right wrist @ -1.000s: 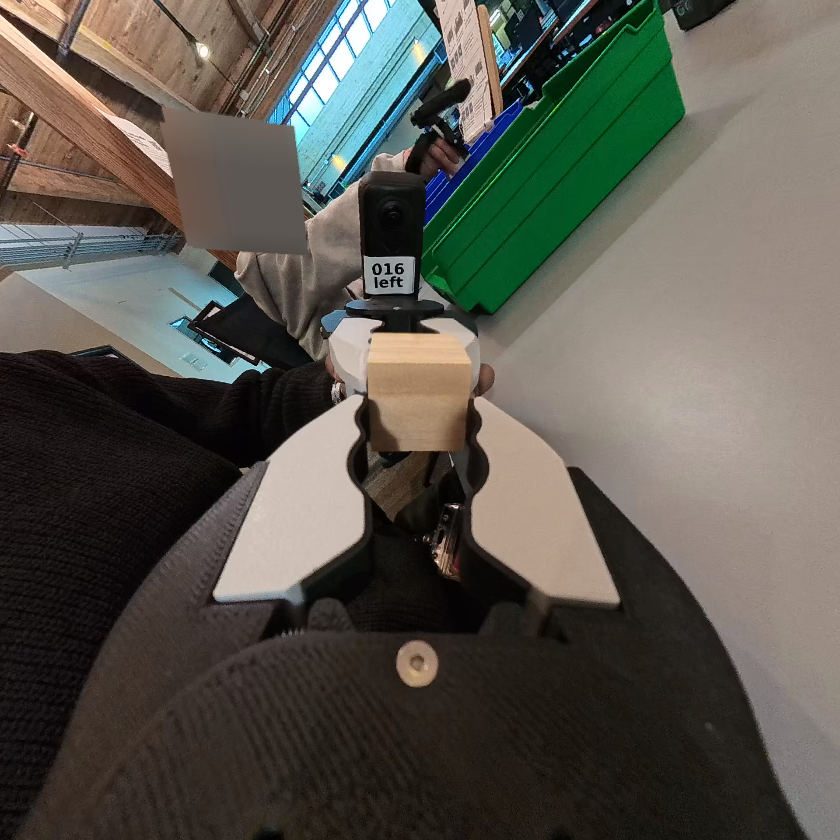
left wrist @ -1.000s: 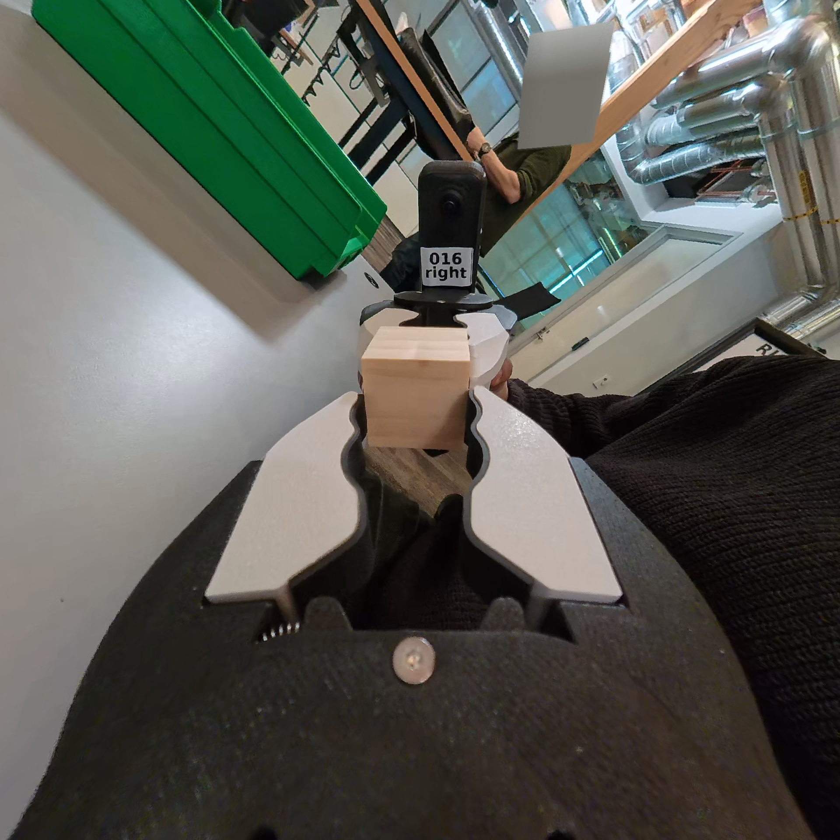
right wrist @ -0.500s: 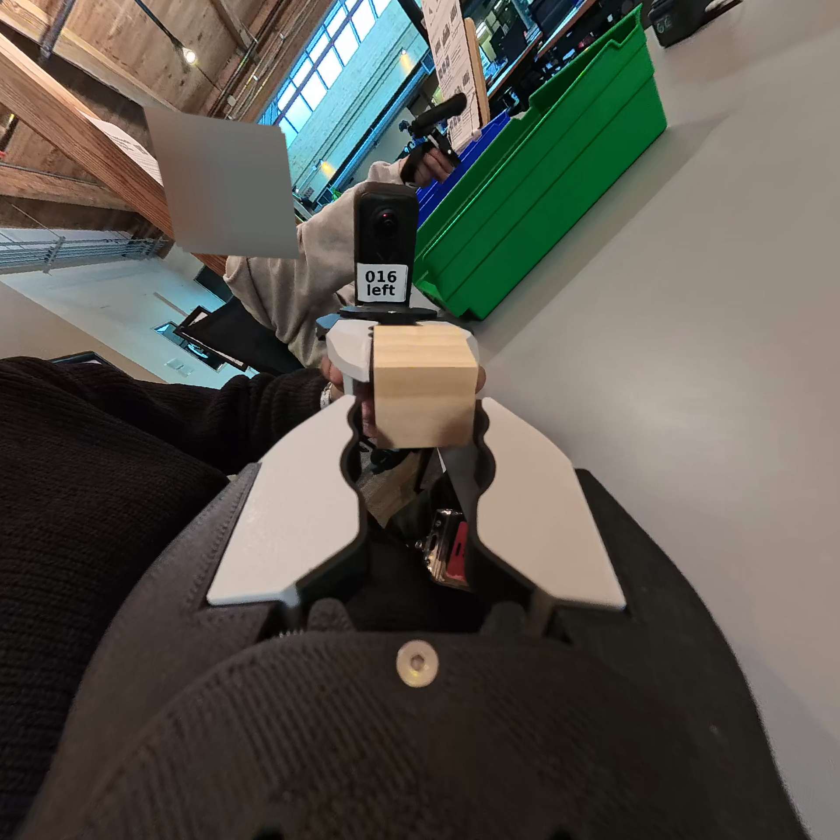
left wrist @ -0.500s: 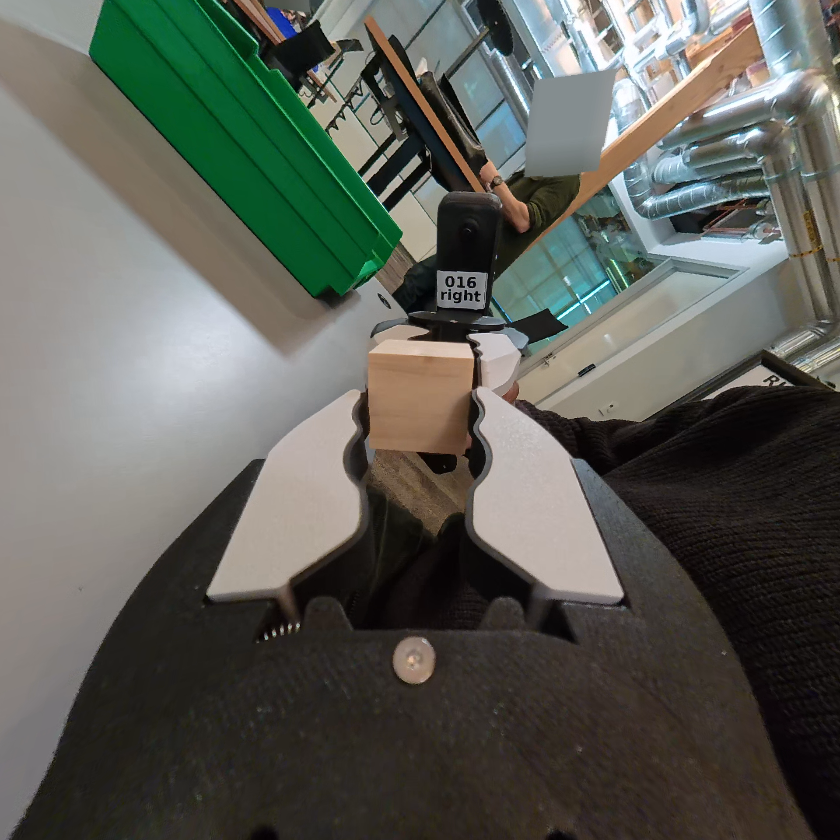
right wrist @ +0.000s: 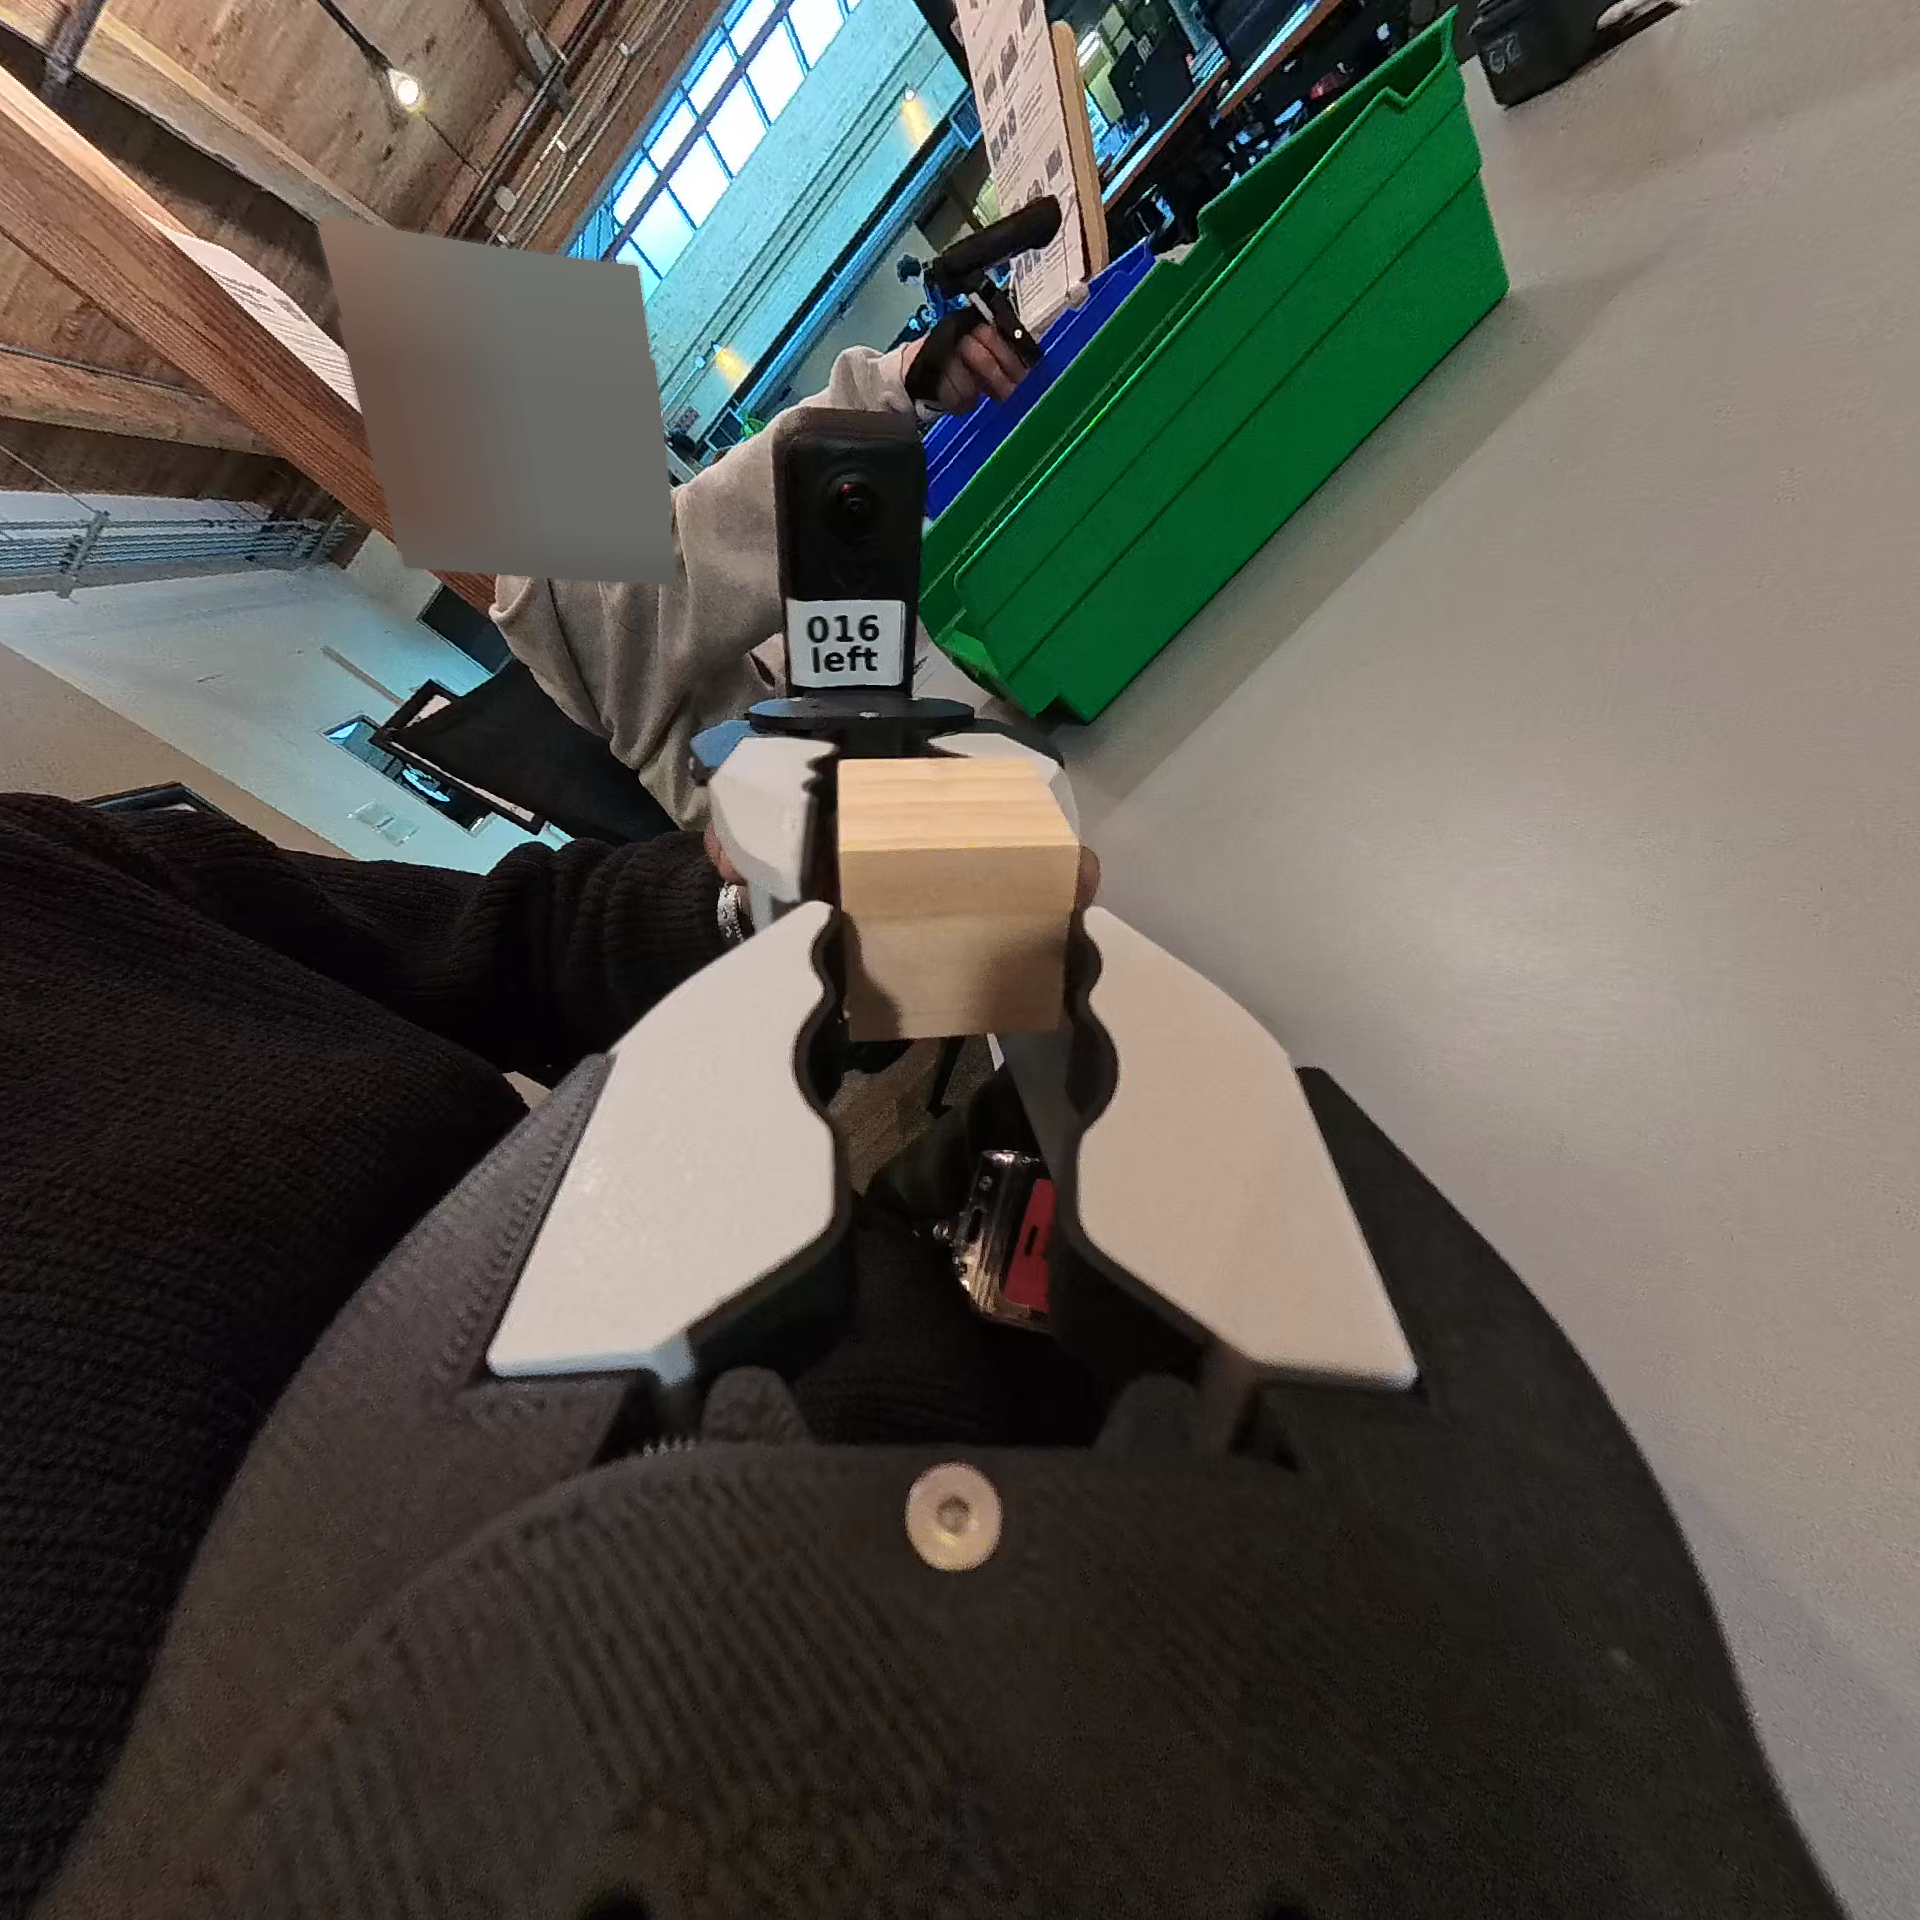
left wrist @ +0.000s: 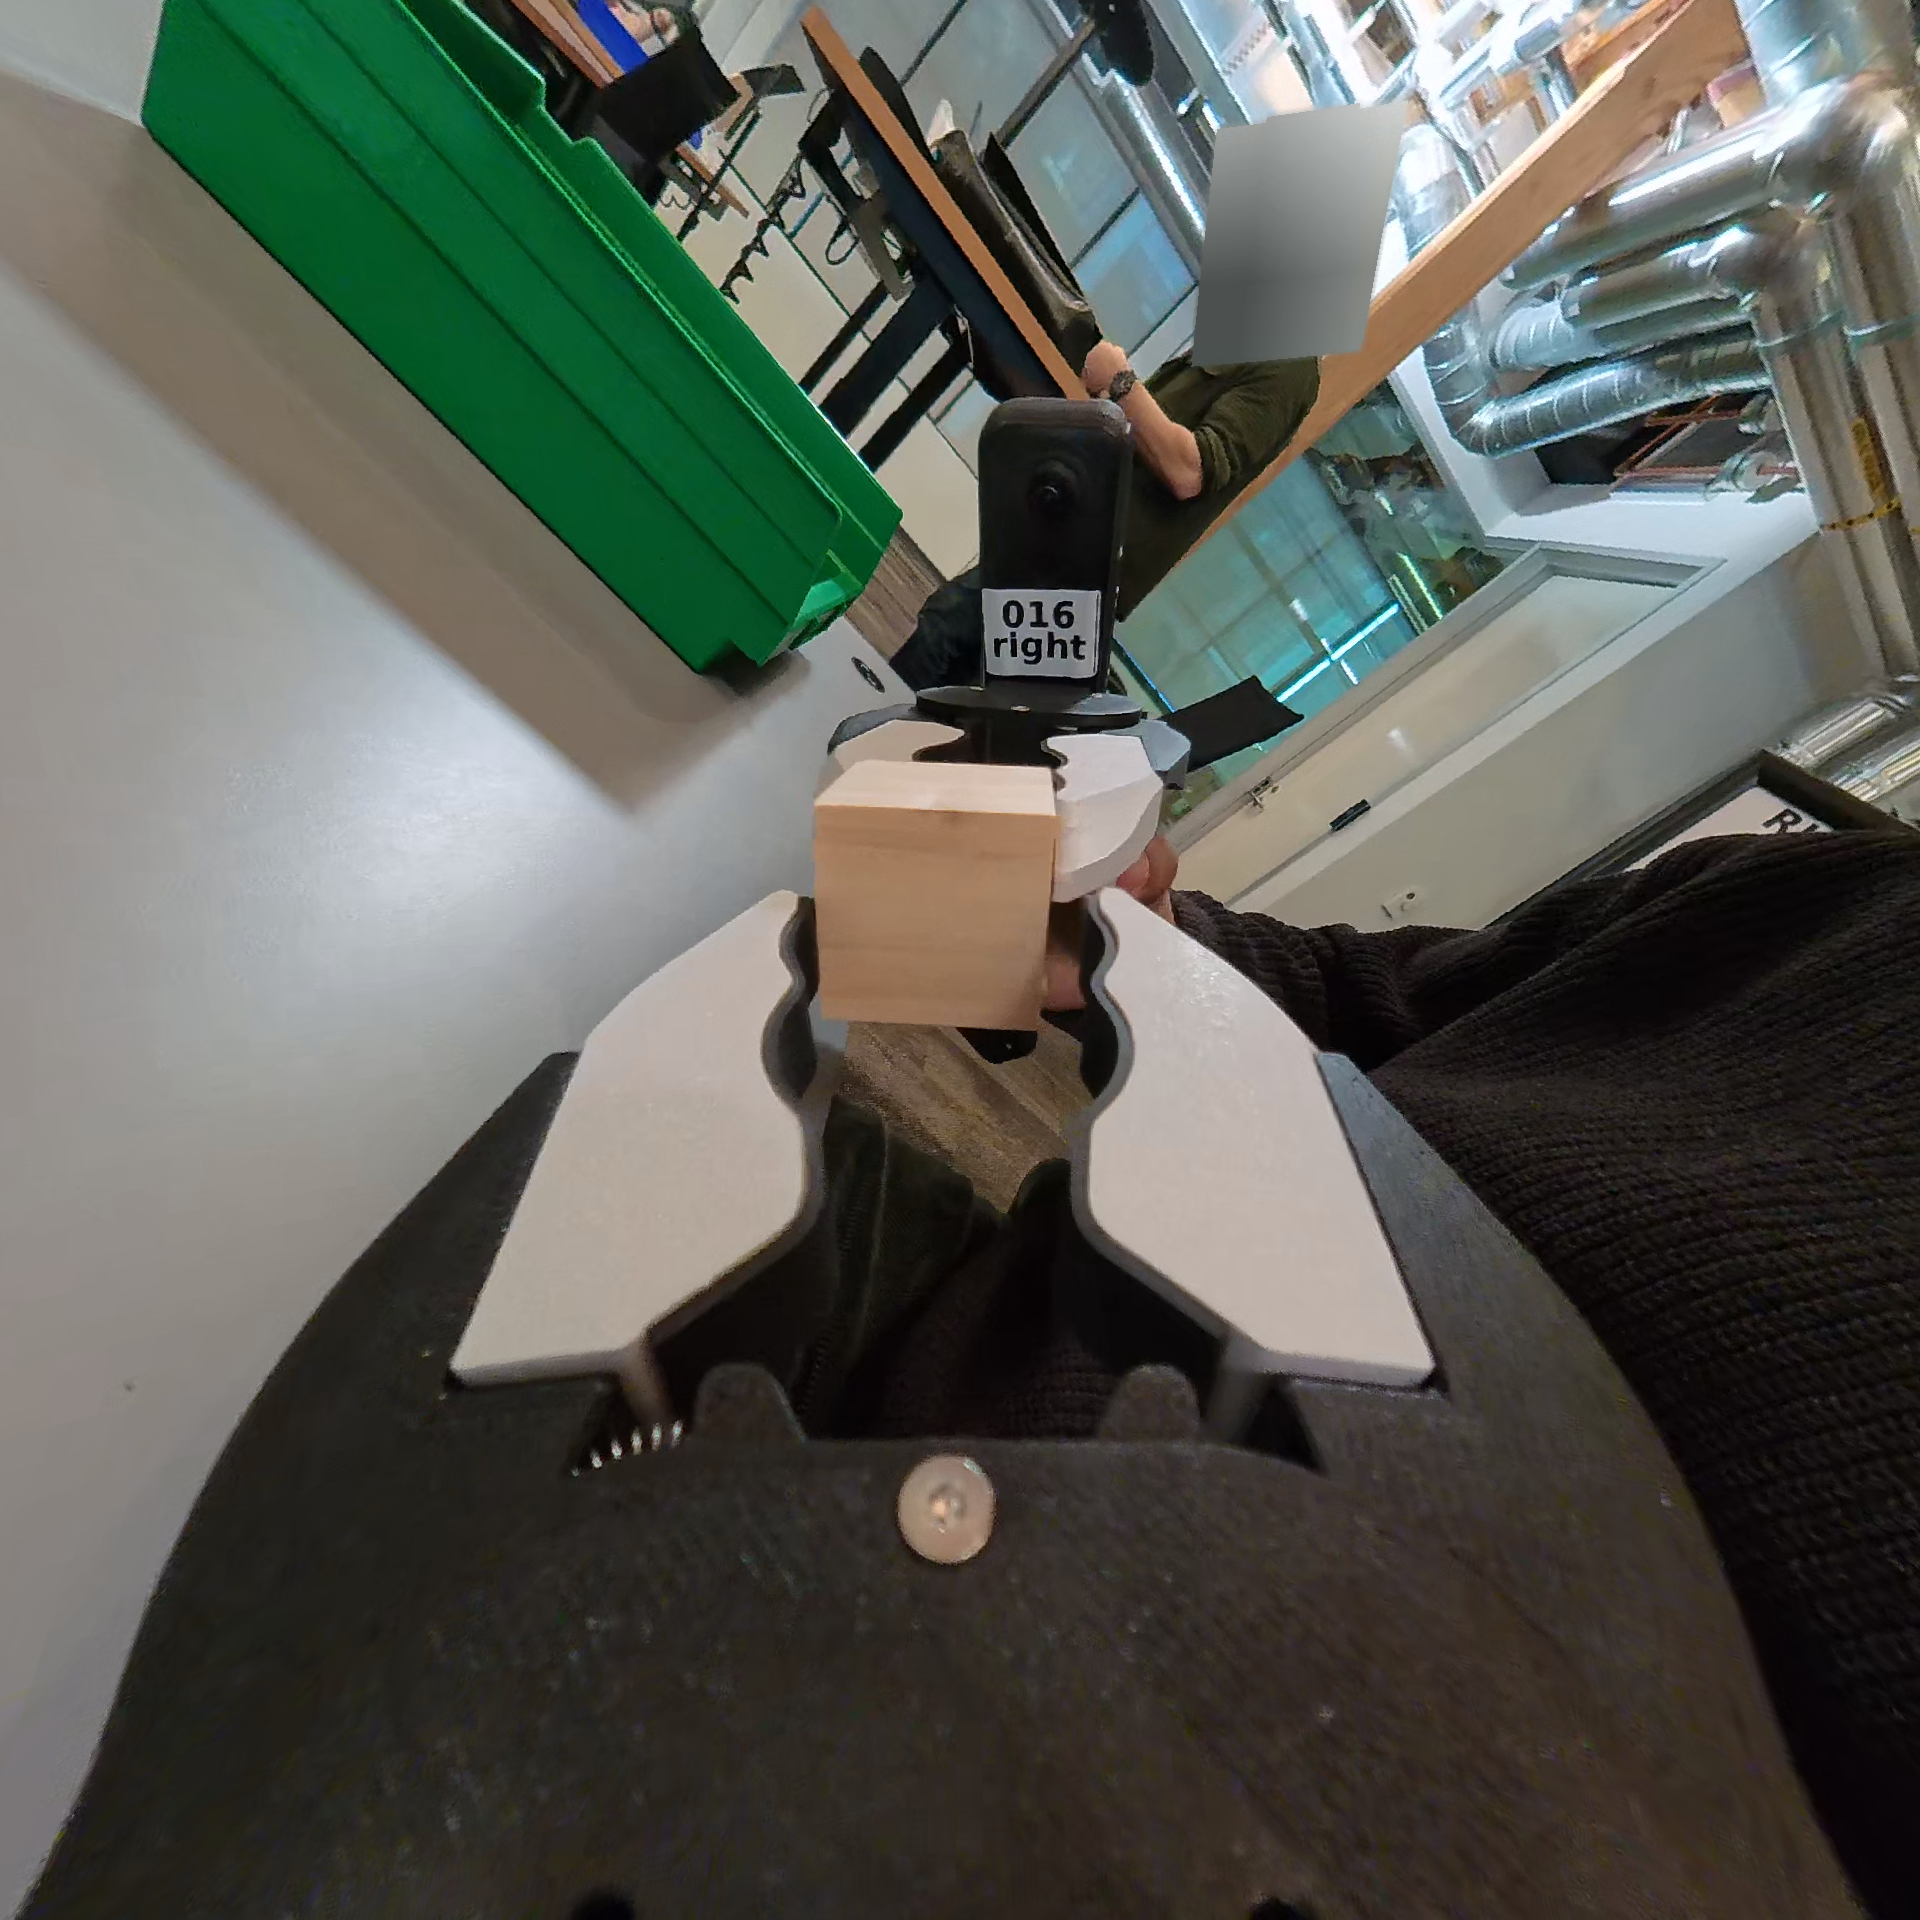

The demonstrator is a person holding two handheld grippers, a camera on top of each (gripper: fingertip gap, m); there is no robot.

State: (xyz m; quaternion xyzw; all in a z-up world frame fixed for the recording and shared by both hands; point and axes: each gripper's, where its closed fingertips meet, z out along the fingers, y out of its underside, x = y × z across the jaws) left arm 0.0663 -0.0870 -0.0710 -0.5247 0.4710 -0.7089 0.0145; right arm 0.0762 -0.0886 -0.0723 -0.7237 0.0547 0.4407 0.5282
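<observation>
Left gripper has opened: your wooden cube now touches only its left finger; right gripper stays clamped on it.

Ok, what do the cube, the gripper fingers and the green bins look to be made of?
Cube: probably pale, unfinished wood. It is matt, with fine grain lines and what look like glued strips on top.
Fingers of the left gripper: light grey plastic, possibly printed, matt with a faint grainy texture.
Green bins: moulded plastic, smooth with a slight sheen and stepped ridges along the wall.
</observation>
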